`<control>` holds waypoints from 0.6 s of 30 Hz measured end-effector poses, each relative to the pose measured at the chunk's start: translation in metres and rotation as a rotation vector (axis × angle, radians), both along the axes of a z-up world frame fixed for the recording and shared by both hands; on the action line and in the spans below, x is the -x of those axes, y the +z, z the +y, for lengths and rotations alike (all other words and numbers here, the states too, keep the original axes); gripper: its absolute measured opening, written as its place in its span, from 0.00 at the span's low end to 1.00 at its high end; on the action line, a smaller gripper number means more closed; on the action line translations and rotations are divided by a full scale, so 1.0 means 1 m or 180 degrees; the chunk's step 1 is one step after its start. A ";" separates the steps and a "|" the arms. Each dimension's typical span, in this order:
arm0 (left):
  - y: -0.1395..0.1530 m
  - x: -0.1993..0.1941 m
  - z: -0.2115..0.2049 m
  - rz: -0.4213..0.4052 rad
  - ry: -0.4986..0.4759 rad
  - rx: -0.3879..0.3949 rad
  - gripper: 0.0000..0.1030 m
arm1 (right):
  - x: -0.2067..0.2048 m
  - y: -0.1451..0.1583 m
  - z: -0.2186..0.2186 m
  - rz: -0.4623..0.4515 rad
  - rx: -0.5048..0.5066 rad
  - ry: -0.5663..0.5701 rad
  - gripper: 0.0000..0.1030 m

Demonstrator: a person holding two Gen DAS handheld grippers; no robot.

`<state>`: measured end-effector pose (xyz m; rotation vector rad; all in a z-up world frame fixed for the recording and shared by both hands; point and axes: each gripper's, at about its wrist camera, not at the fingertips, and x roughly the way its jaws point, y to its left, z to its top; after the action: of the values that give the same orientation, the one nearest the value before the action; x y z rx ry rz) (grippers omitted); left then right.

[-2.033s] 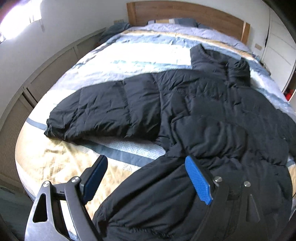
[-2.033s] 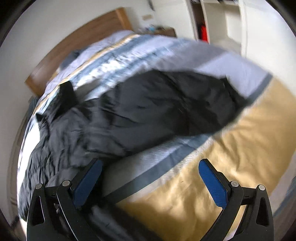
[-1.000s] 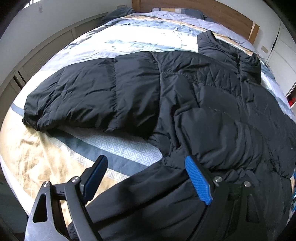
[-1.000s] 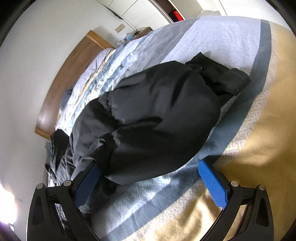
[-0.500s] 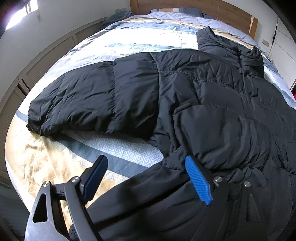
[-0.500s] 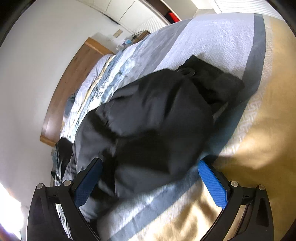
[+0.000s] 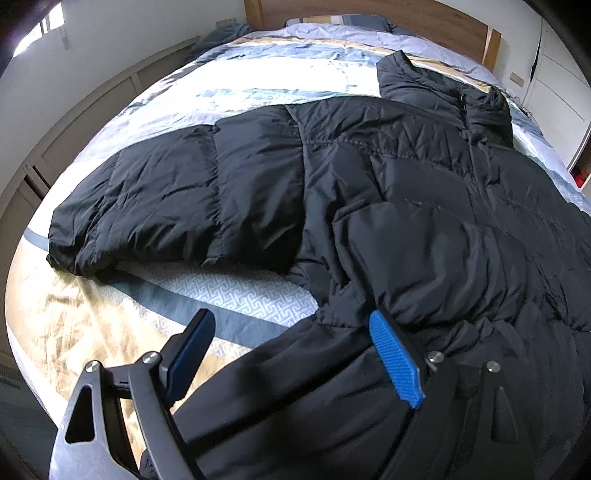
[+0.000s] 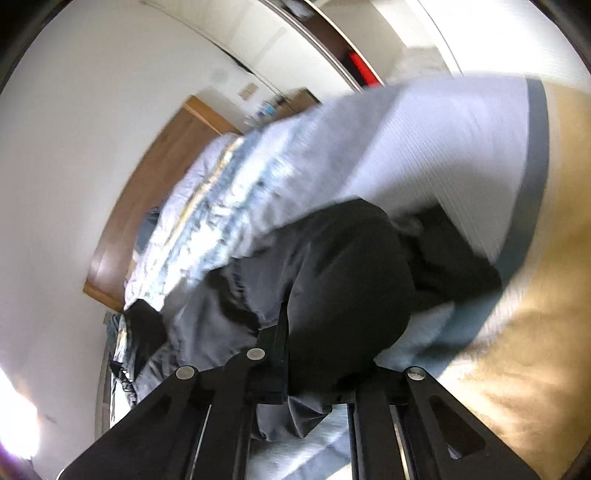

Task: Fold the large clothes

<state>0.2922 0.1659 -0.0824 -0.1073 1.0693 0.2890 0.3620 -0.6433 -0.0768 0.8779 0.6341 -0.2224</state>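
Right gripper point(image 8: 317, 373) just closed, apparently clamping jacket point(image 8: 343, 295)

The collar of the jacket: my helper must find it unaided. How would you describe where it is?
Start at the wooden headboard. The black jacket lies spread on the striped bed; its collar is the end nearest the headboard, standing up around a zip, unlike the flat sleeve.

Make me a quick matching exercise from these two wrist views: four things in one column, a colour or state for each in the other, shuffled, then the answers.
1. puffer jacket
2. headboard
3. left gripper
4. right gripper

A. wooden brown
B. jaws wide open
C. black, spread over the bed
D. just closed, clamped on jacket fabric

Pairs: 1-C, 2-A, 3-B, 4-D
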 end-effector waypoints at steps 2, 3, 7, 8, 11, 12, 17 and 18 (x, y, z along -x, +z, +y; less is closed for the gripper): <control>0.002 0.002 0.002 -0.0009 0.0010 0.0026 0.83 | 0.000 0.023 0.009 -0.0123 0.0110 0.0082 0.08; 0.003 0.004 0.002 -0.0028 0.0016 0.0030 0.83 | 0.000 0.034 0.014 -0.0176 0.0170 0.0136 0.07; 0.011 0.011 0.004 -0.0107 0.0006 0.0098 0.83 | -0.005 0.082 0.042 -0.0443 0.0353 0.0431 0.07; 0.012 0.011 0.005 -0.0110 0.0010 0.0094 0.83 | -0.005 0.091 0.051 -0.0496 0.0390 0.0516 0.07; 0.016 0.016 0.007 -0.0136 0.0005 0.0140 0.83 | -0.009 0.117 0.079 -0.0646 0.0480 0.0770 0.07; 0.018 0.019 0.008 -0.0153 0.0003 0.0144 0.83 | -0.011 0.126 0.091 -0.0707 0.0502 0.0876 0.07; 0.029 0.031 0.017 -0.0256 0.0041 0.0082 0.83 | -0.018 0.149 0.143 -0.0864 0.0596 0.1317 0.07; 0.032 0.033 0.019 -0.0274 0.0054 0.0075 0.83 | -0.019 0.151 0.155 -0.0877 0.0626 0.1421 0.07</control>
<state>0.2589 0.1850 -0.0509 -0.1487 0.9870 0.2849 0.3807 -0.4886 0.0740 0.5464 0.5243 0.2329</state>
